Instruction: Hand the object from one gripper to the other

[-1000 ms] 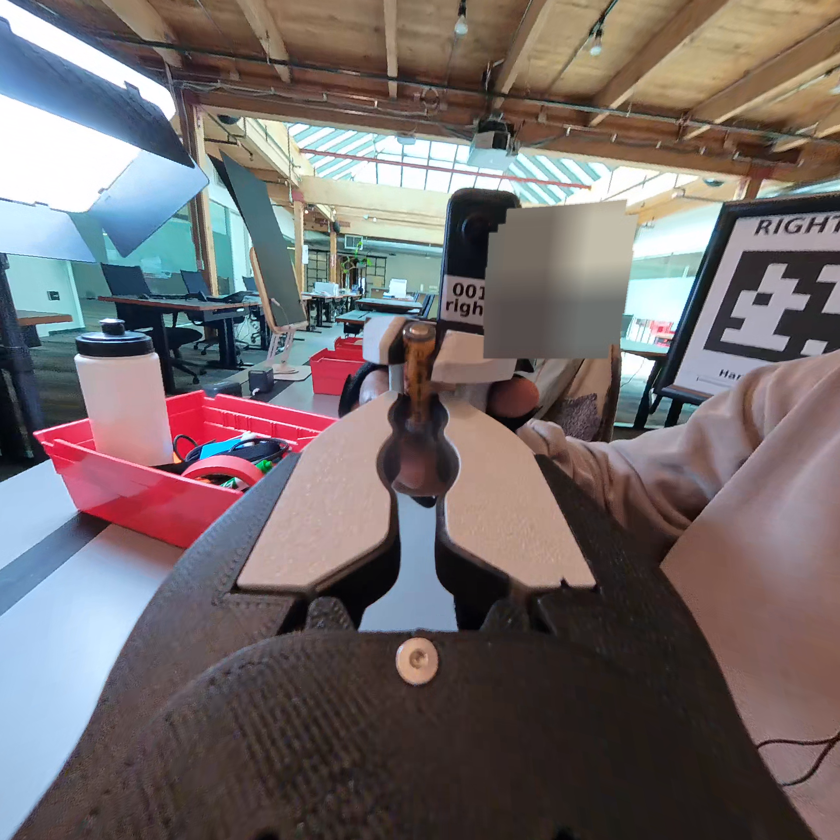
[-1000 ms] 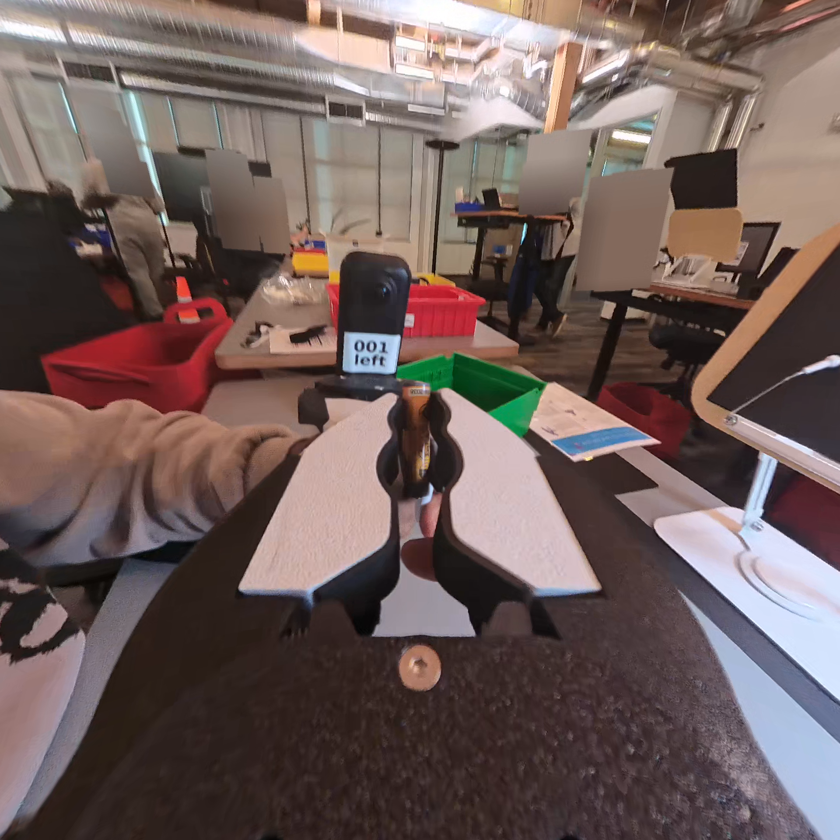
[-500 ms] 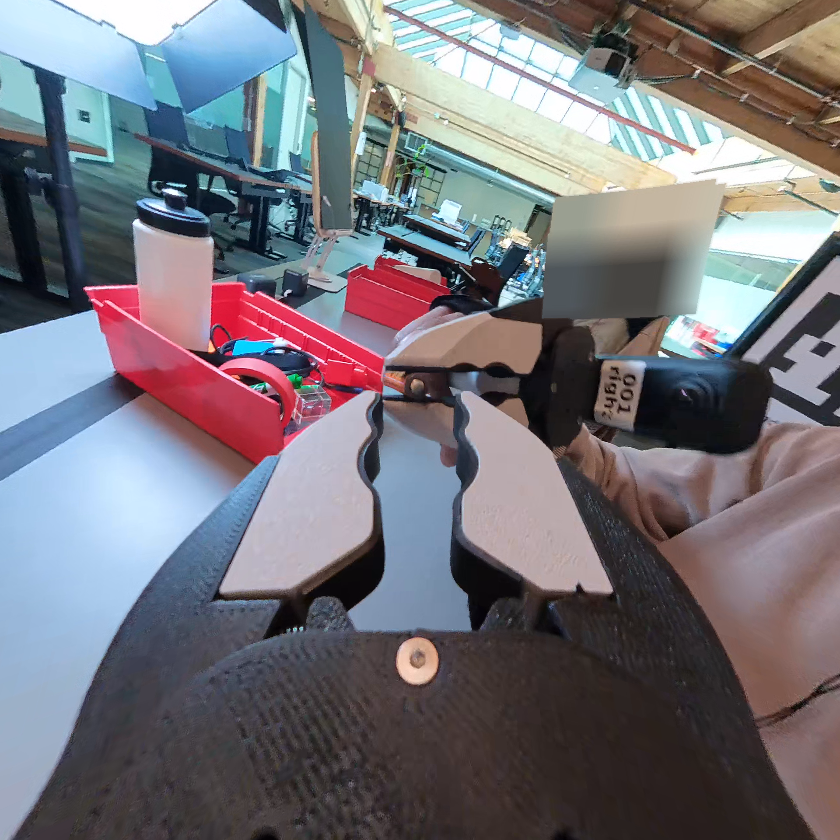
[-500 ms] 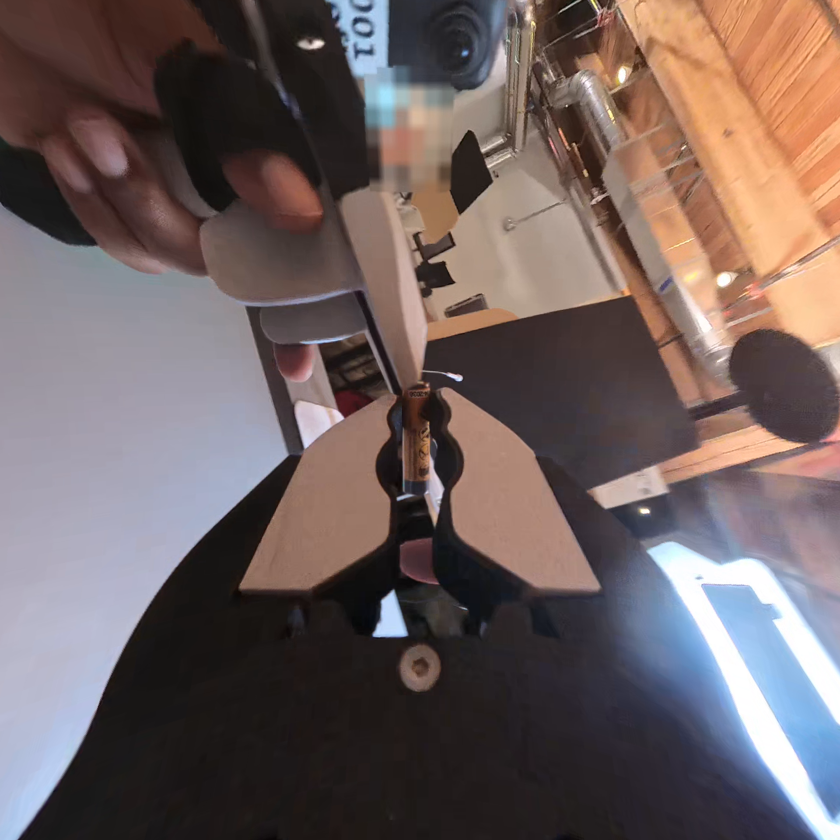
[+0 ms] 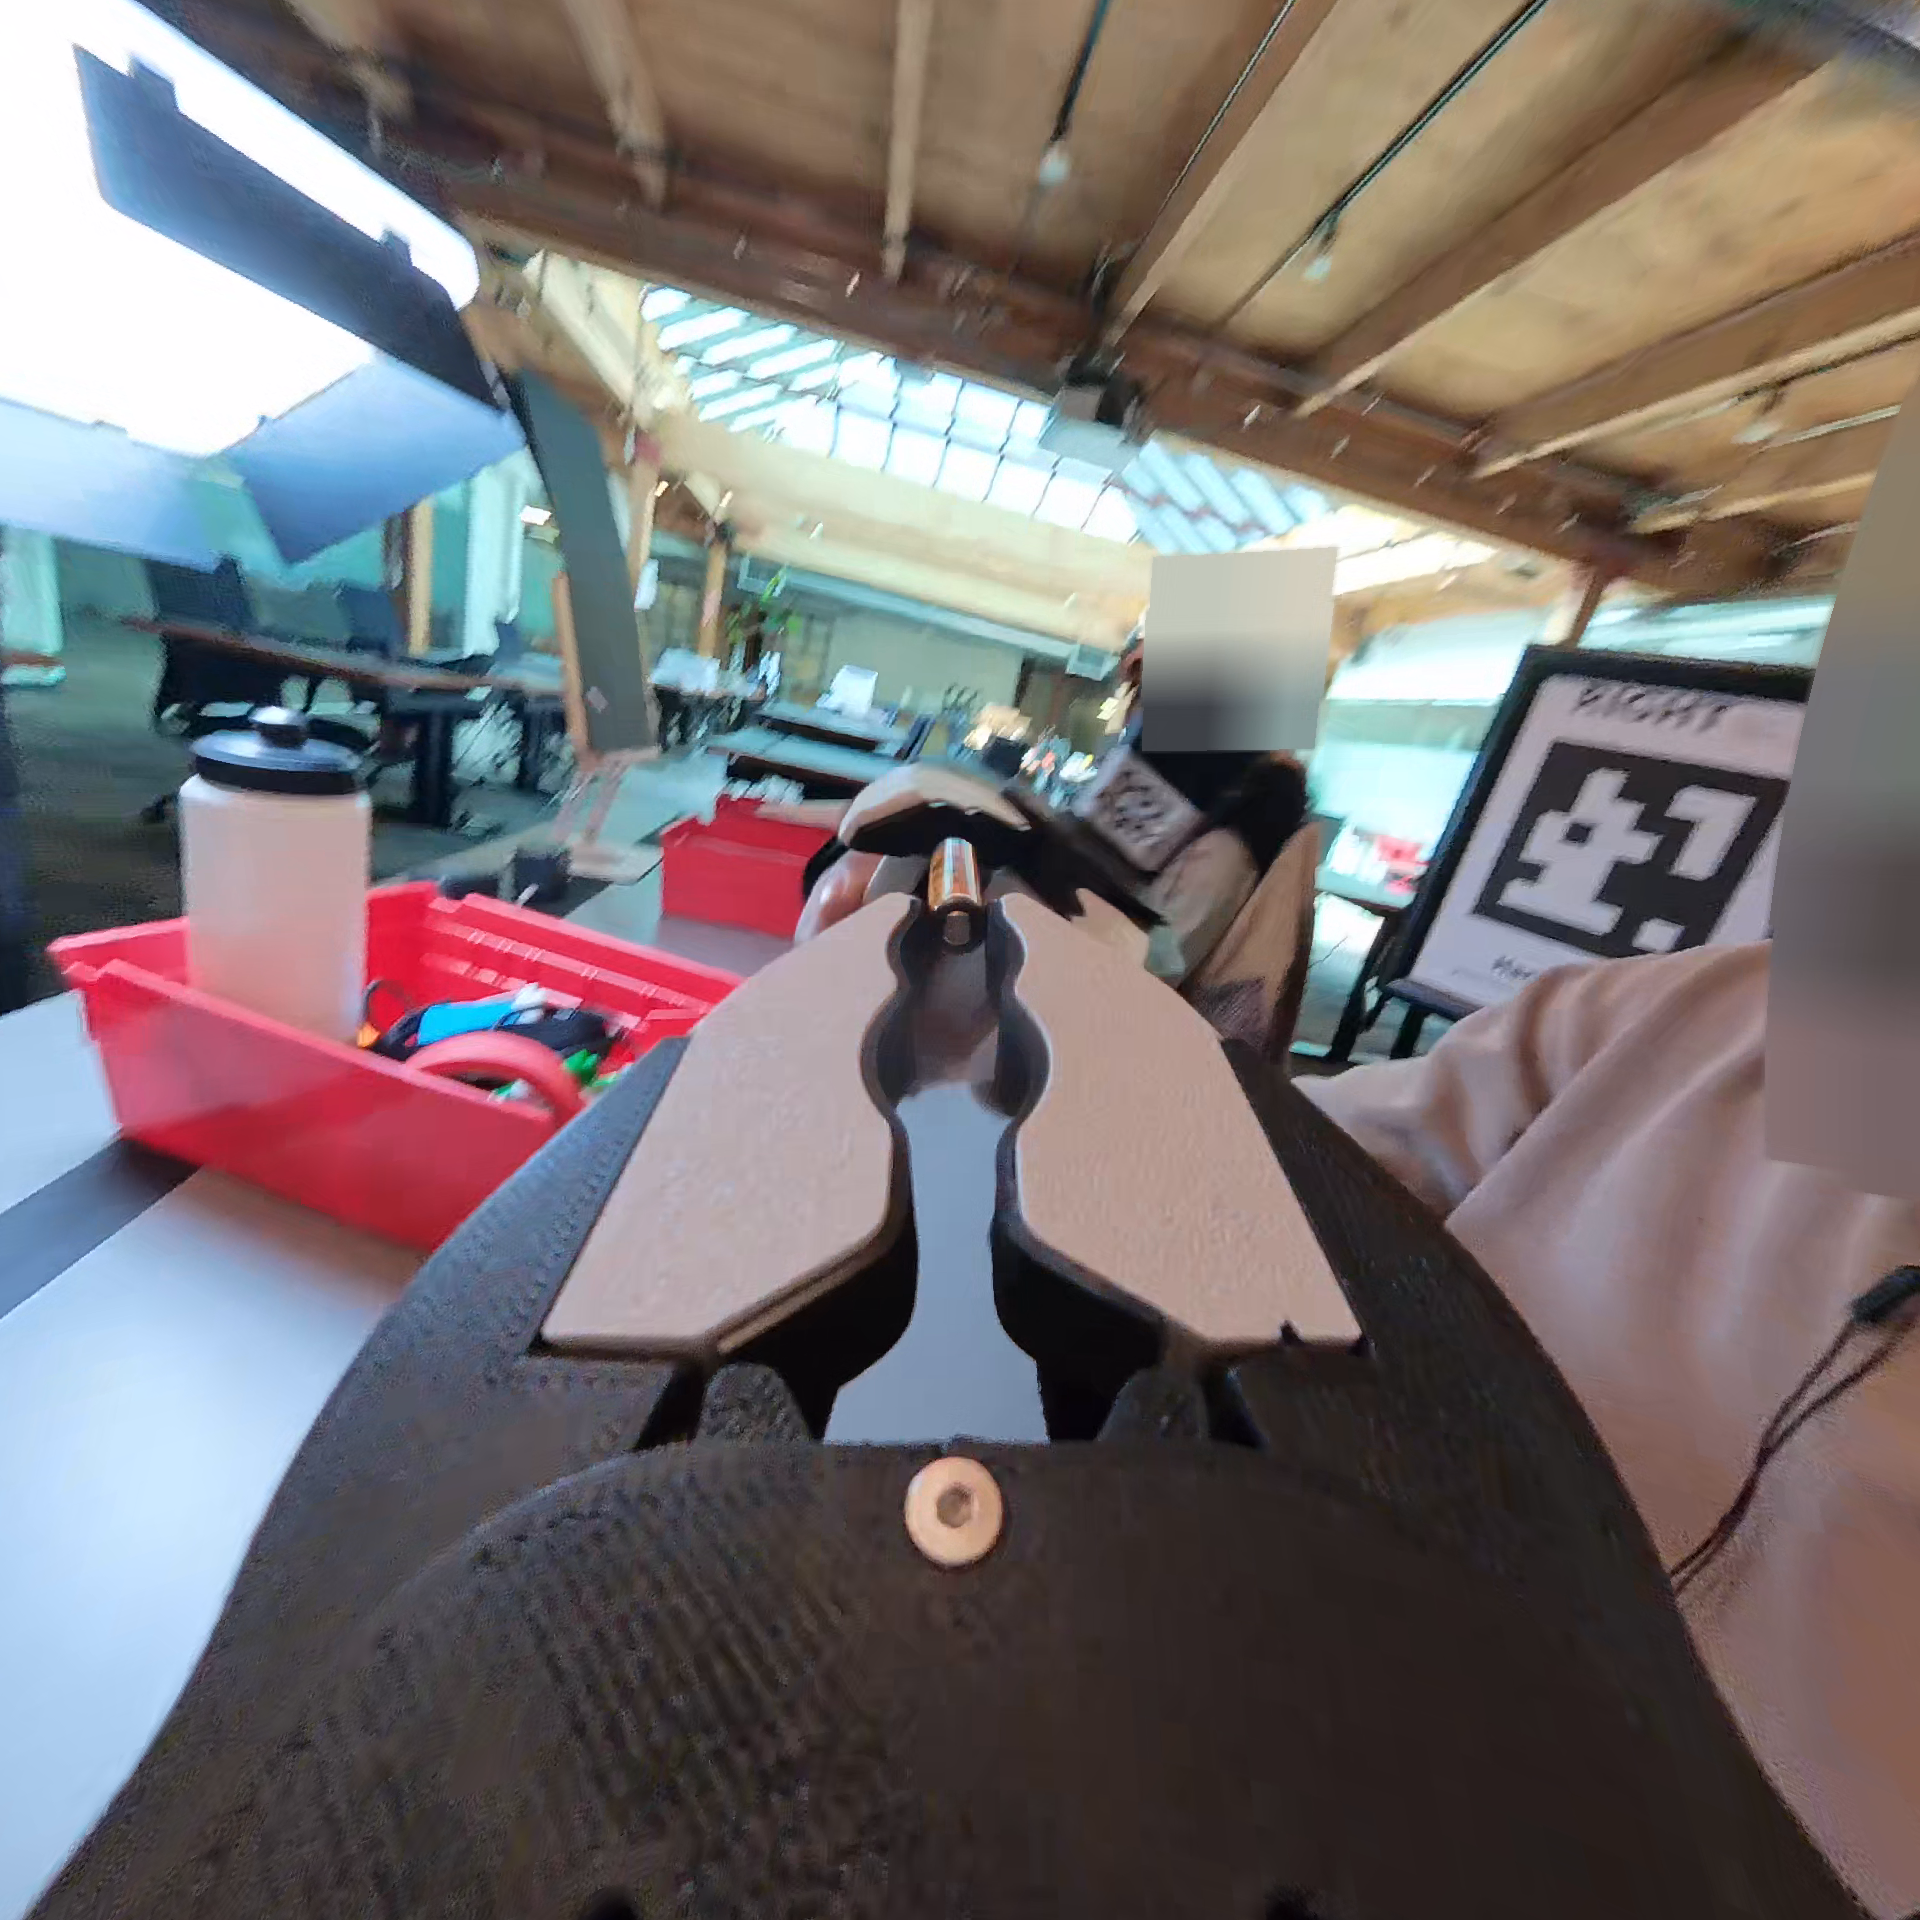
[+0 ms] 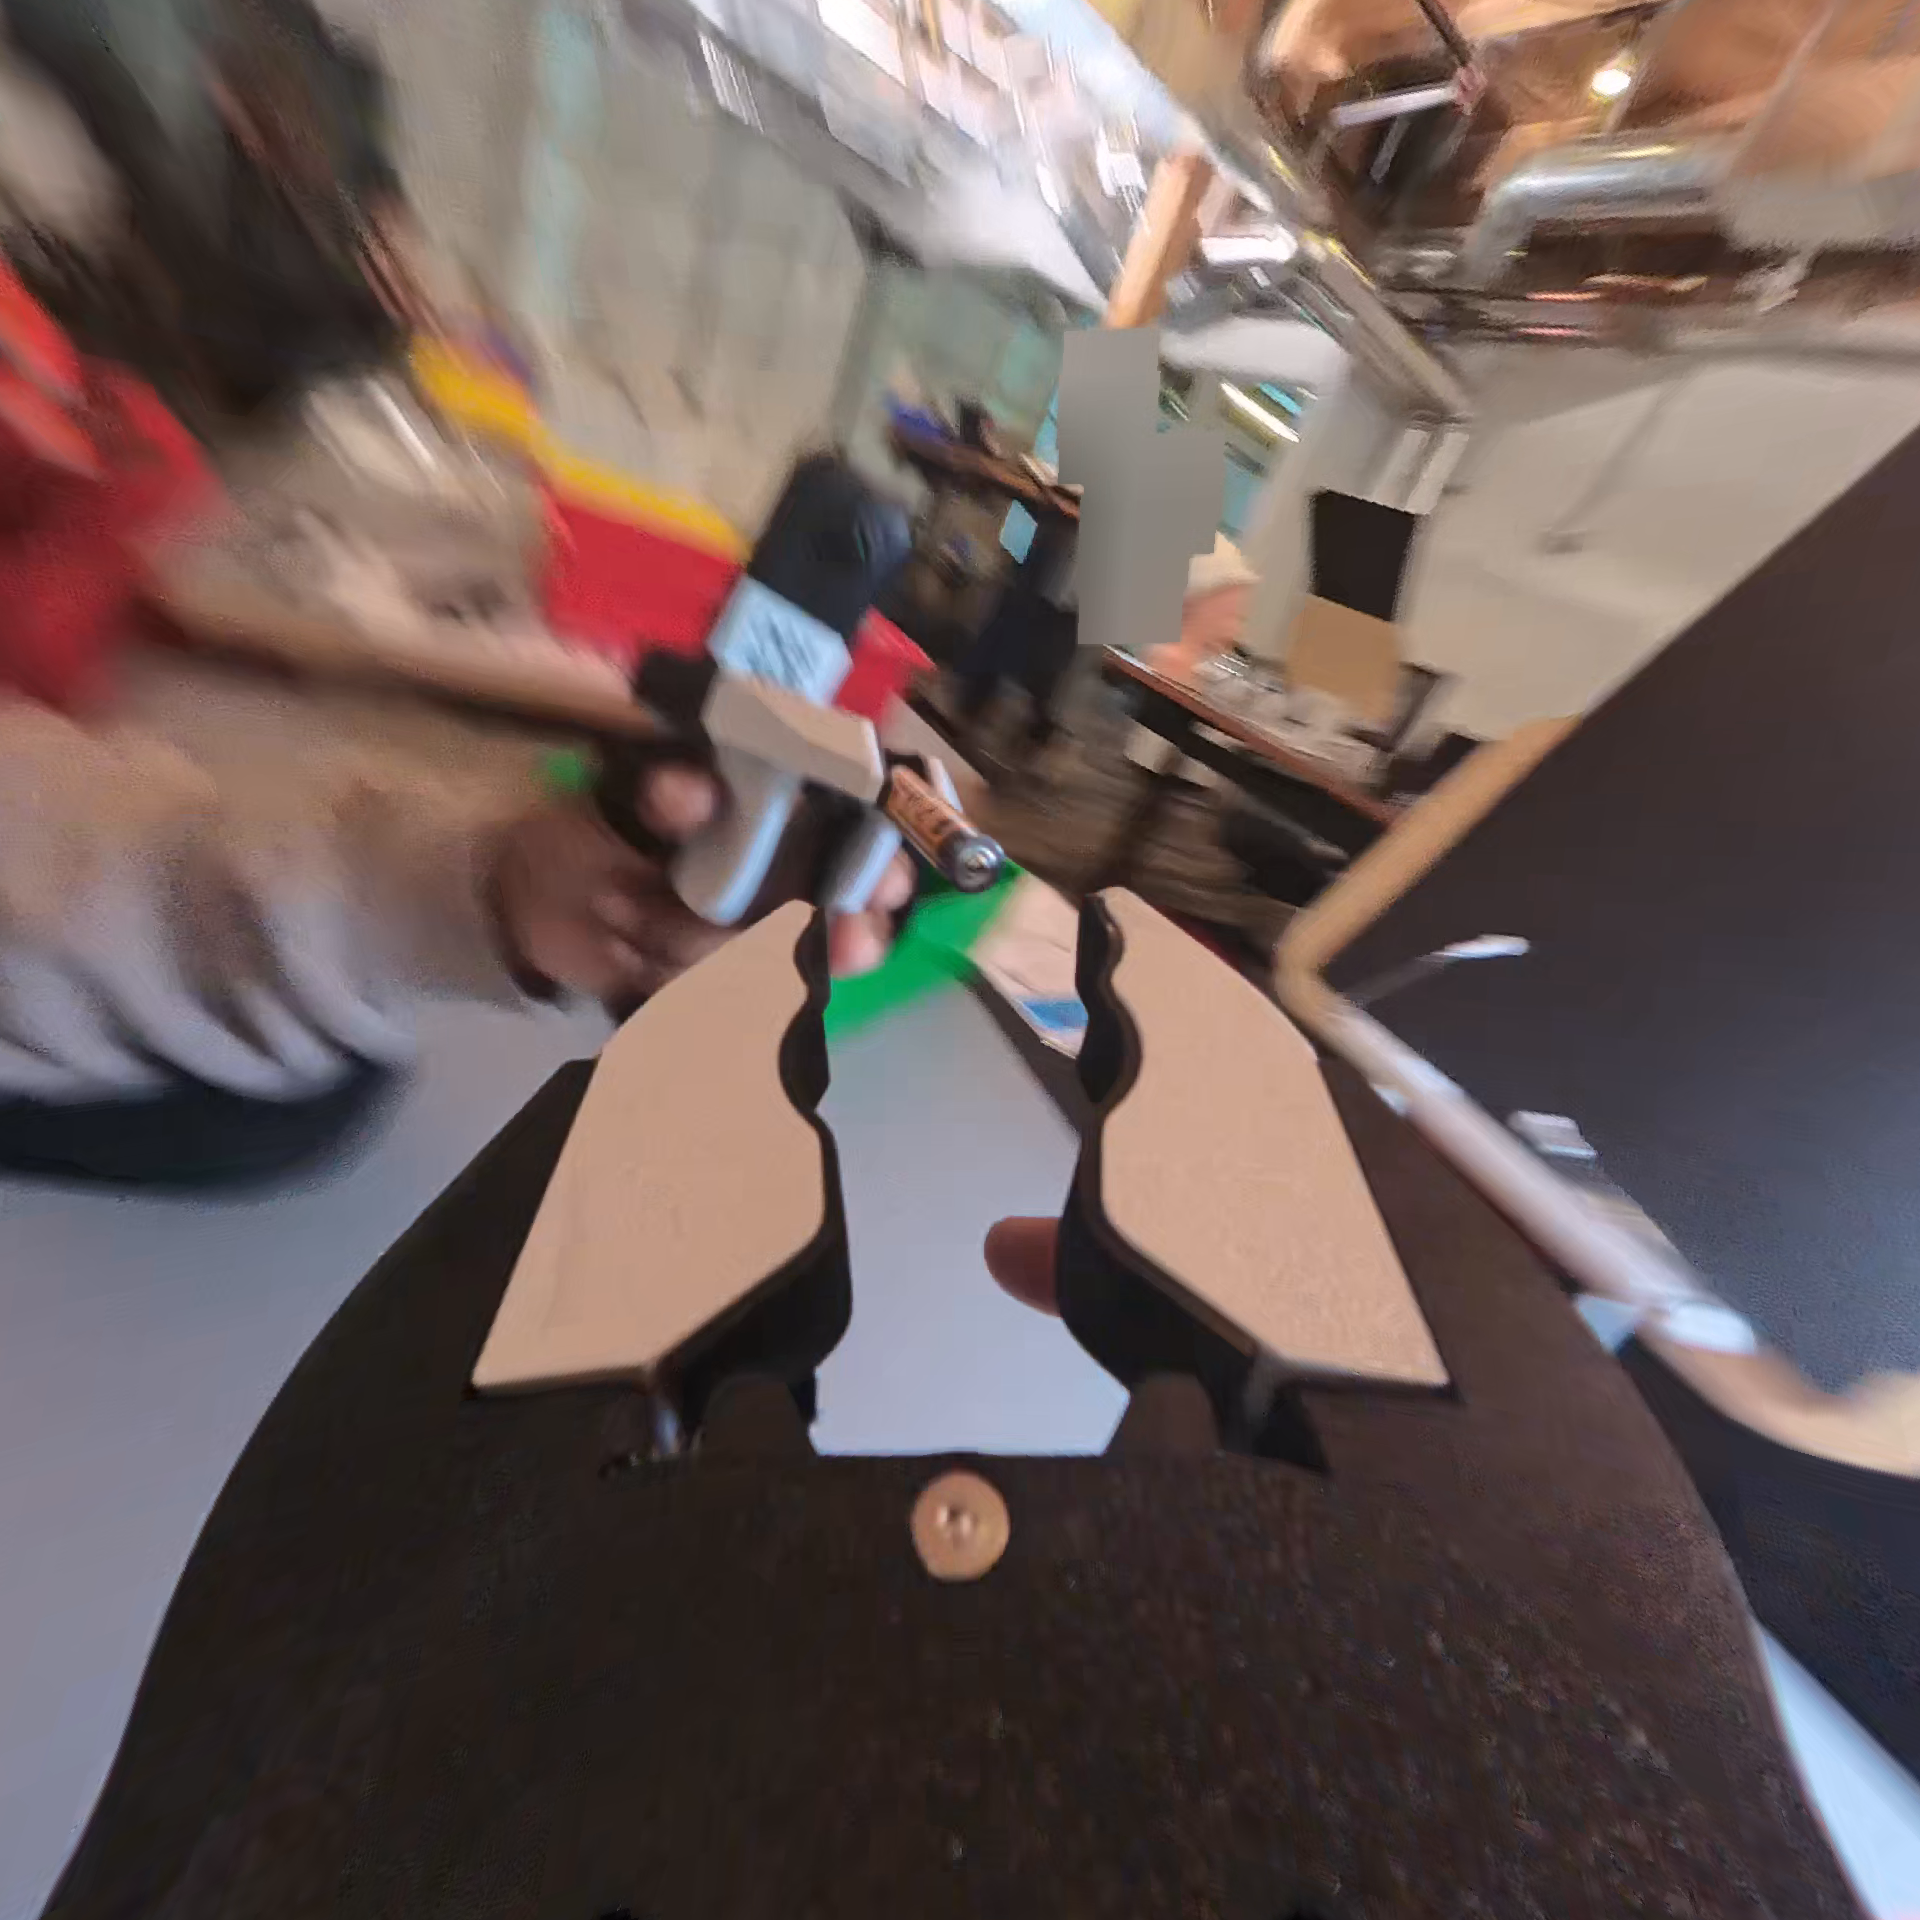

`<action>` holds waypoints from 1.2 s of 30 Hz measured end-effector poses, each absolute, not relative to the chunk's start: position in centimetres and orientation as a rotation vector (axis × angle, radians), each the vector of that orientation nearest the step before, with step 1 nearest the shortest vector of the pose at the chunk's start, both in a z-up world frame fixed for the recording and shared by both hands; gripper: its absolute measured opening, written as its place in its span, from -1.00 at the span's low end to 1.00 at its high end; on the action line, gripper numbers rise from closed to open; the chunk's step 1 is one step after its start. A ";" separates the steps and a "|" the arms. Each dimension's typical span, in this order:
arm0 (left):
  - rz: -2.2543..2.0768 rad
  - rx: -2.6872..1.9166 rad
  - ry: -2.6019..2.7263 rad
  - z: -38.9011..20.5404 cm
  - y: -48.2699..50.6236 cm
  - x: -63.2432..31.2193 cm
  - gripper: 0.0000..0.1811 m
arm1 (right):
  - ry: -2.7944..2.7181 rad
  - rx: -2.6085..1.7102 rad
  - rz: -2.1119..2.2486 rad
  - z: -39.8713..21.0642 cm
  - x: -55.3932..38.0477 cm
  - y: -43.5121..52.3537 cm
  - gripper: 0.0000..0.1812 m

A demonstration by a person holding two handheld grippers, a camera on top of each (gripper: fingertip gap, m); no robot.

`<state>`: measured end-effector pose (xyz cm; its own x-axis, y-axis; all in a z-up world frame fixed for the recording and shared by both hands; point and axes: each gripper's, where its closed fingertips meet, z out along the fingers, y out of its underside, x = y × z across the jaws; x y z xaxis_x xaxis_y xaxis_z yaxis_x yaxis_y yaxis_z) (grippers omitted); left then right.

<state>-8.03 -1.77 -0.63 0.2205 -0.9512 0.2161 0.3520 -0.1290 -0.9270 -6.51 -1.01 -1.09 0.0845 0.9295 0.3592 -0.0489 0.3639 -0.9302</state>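
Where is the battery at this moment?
The battery is clamped at the fingertips of the left gripper, centre of the left wrist view. In the right wrist view it sticks out above the open right gripper, left of centre.

One battery [image 5: 954,885], two tools, two red bins, one white bottle [image 5: 274,871], one marker board [image 5: 1621,831]

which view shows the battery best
The right wrist view: the battery shows side-on along its length, sticking out of the shut left gripper, though blurred. The left wrist view shows only its end, pinched at the fingertips.
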 end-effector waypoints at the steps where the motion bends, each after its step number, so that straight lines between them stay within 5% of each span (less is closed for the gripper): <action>1: -1.324 -1.128 0.680 -0.1 -2.2 -8.3 -0.89 | -1.209 -0.935 1.127 -0.2 -6.1 -1.5 -0.51; 4: -1.431 -1.014 0.657 0.7 -3.0 -8.6 -0.89 | -1.079 -0.907 1.476 1.4 -5.4 -2.3 -0.59; 11: -1.578 -0.982 0.656 -0.2 -3.5 -7.2 -0.89 | -1.096 -0.882 1.385 0.6 -6.9 -3.6 -0.87; 17: -1.470 -1.209 0.550 -1.3 -0.8 -7.3 -0.84 | -1.188 -0.822 0.775 -0.1 -6.8 -1.6 -0.88; 25: -1.119 -1.437 0.604 -2.9 0.2 -5.9 -0.42 | -1.272 -0.622 -0.032 -2.5 -7.8 0.2 -0.89; 36: -1.175 -1.321 0.709 -1.9 -1.3 -6.9 -0.87 | -1.281 -0.595 0.032 -2.4 -7.7 -0.5 -0.88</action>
